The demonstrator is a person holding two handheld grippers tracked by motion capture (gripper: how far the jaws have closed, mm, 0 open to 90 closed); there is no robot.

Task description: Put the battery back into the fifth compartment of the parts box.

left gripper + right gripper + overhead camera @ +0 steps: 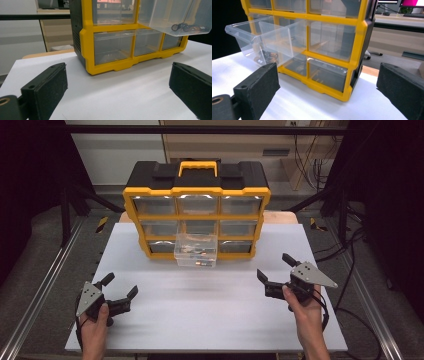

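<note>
Drawer (pixel 195 251) of clear plastic, pulled out from the middle column of the yellow and black cabinet (pixel 196 195), jutting toward the person with small dark parts lying in it. Long axis pointing straight out over the white table (pixel 210 315). Left gripper (pixel 120 292) and right gripper (pixel 272 266) both spread wide, empty, low at either side, well apart from it. Right one seemingly a little nearer, drawer lying ahead and inward.

Your left gripper (pixel 119 292) and right gripper (pixel 272 268) are matte black, each topped by a grey three-cornered plate dotted with small dark screws. Black cables trail back toward six o'clock. Their jaws are blocky, foam-faced pads, with a brass-ringed hole beside one. Your forearms are bare, sleeveless.
</note>
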